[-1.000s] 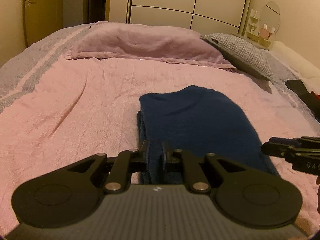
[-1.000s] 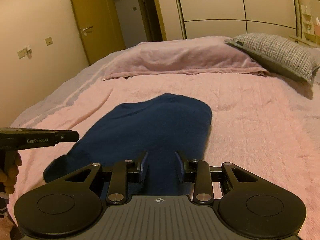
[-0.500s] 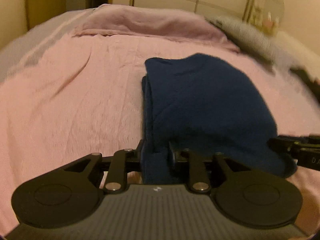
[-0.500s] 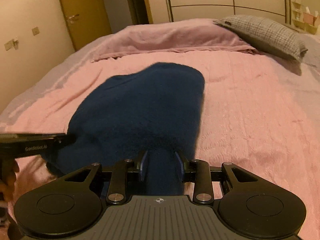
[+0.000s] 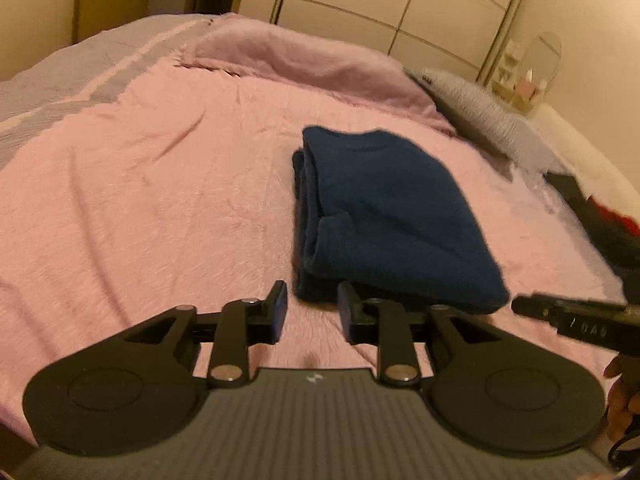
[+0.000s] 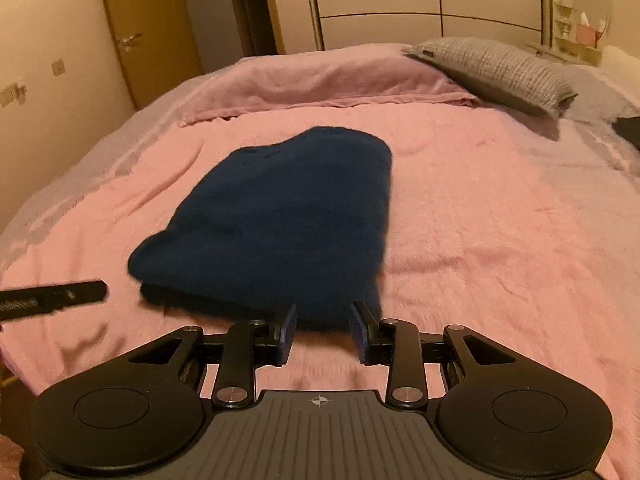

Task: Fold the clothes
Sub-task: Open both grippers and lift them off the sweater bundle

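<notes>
A dark blue garment (image 5: 380,208) lies folded in a thick stack on the pink bedspread (image 5: 160,208). My left gripper (image 5: 312,292) hovers just short of the garment's near left corner. Its jaws are opening and nothing is between them. In the right wrist view the same garment (image 6: 288,216) lies ahead of my right gripper (image 6: 324,312), which stands open at the garment's near right edge without pressing on the cloth. Each view also shows the other tool: the right gripper (image 5: 560,312) low on the right, the left gripper (image 6: 60,292) low on the left.
A mauve pillow (image 6: 320,76) and a grey checked pillow (image 6: 500,68) lie at the bed's head. Dark clothes (image 5: 600,216) sit at the bed's right edge. A wardrobe (image 6: 420,4), a door (image 6: 136,28) and a mirror shelf (image 5: 532,72) stand beyond. A hand (image 5: 620,392) holds the right tool.
Both grippers have drawn back from the blue garment. The left one, earlier shut on the folded edge, has let go and widened. The garment now rests folded on the bed.
</notes>
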Tool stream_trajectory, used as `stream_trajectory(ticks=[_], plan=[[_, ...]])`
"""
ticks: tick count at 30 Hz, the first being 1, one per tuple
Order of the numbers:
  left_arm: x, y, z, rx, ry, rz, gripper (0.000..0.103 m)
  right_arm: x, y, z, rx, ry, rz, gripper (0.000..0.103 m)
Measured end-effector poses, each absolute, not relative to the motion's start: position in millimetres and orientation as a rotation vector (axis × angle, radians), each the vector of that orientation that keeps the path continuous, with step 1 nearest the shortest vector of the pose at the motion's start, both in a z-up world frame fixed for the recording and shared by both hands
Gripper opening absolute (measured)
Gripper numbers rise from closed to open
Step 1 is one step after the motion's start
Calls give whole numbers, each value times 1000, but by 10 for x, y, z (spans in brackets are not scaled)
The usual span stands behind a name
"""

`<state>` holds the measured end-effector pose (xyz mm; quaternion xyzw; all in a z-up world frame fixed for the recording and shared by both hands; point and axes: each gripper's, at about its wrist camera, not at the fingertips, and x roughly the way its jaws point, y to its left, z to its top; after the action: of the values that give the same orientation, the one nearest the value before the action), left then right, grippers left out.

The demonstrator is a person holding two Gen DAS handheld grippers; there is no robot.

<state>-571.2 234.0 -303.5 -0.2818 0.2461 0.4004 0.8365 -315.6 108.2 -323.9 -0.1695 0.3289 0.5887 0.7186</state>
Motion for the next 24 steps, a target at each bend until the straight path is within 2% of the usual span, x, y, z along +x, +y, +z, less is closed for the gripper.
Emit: stream_trajectory(ticks=[1,4,11,15,24], plan=[[-5762,2267,-2991,-592,519,849,32,-3201,1016,-3209,-387,728,1283,39],[-5839,2066,-2910,-564,533,849,36,-3325,858,-3167,-402,745,1236,52],[-5930,1662,-2798,-527,527,786,38,-3570,538,-3014,-380,792,1240,55],[-6017,1583,-2734,-551,486,762,44,-3720,433,-2891,-380,746,1250,63],[-5961,1589,-2690,-531,488,774,46,-3819,479,-2863,-430,729,1248,64]])
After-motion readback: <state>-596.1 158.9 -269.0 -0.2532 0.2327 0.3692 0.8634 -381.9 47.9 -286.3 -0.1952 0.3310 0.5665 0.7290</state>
